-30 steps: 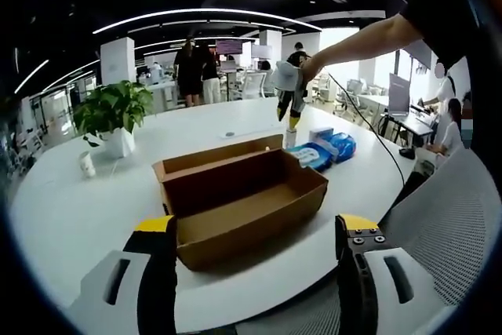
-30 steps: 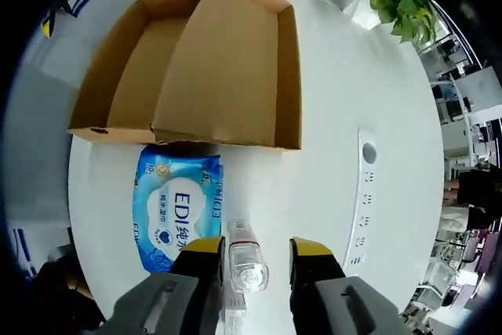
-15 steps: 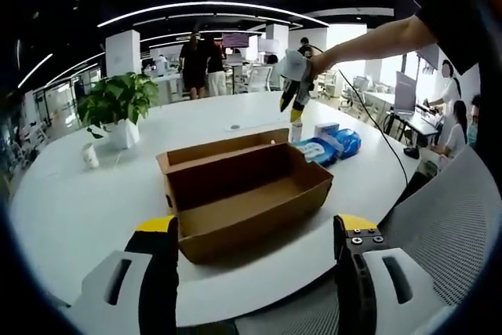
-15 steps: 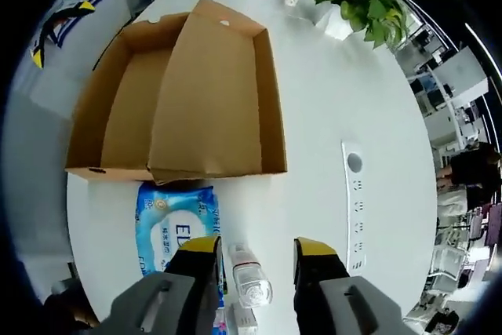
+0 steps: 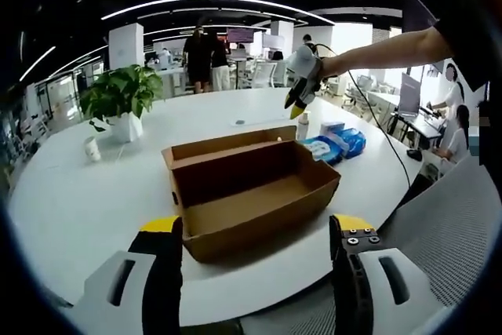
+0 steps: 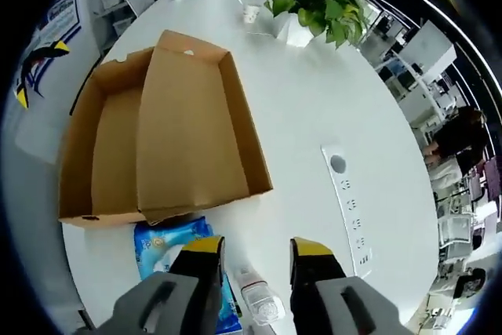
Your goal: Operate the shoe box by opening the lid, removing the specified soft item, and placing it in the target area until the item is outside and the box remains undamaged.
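The brown shoe box sits open on the white table, its lid standing up at the far side and its inside bare. My left gripper hovers open in front of it, holding nothing. Beyond the box lie a blue soft wipes pack and a small clear bottle. My right gripper, held in a hand, hangs in the air above them. In the right gripper view, the right gripper is open over the wipes pack and the bottle, with the box beyond.
A potted plant and a paper cup stand at the table's far left. A socket panel is set into the tabletop right of the box. A mesh chair is at my right. People stand in the office behind.
My right gripper has risen from the bottle and wipes pack, which stay on the table. The left gripper view has shifted only slightly. The box has not moved.
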`<state>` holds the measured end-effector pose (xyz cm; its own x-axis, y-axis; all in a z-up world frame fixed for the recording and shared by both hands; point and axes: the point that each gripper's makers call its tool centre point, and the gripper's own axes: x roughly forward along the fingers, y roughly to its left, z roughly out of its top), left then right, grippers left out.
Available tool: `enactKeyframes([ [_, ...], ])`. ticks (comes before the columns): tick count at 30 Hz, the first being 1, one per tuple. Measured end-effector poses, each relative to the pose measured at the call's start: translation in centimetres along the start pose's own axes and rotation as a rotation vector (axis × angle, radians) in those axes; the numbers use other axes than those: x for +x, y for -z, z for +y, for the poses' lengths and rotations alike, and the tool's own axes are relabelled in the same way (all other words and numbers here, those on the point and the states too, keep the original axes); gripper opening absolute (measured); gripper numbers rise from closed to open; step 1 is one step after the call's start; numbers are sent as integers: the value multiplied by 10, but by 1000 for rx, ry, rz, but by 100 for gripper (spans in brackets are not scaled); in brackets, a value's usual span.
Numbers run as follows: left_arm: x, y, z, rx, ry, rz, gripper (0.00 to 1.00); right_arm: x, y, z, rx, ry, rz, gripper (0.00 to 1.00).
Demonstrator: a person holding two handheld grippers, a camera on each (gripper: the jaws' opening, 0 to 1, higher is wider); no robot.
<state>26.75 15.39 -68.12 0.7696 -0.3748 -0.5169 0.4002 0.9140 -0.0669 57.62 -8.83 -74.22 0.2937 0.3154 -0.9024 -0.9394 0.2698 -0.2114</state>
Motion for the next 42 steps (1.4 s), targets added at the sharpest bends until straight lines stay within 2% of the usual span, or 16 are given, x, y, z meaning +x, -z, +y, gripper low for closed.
enactKeyframes([
  [6,8,9,17,4,-20,31,72,5,-1,-4,84,47,-29,27],
  [9,13,10,23,-25,-21,27,72,5,-6,-4,166,64,-74,25],
  [12,17,11,31,-49,-35,27,68,6,-10,-7,208,79,-102,24],
  [15,22,11,39,-71,-46,24,64,4,-14,-3,286,73,-139,22],
  [23,36,15,64,-116,-91,42,55,12,-16,5,351,85,-159,21],
  [28,43,24,77,-152,-116,72,48,13,-16,5,440,105,-192,18],
  [32,47,33,84,-183,-132,96,45,17,-19,8,565,77,-239,17],
  [42,55,47,95,-242,-159,134,27,27,-20,19,741,53,-273,13],
])
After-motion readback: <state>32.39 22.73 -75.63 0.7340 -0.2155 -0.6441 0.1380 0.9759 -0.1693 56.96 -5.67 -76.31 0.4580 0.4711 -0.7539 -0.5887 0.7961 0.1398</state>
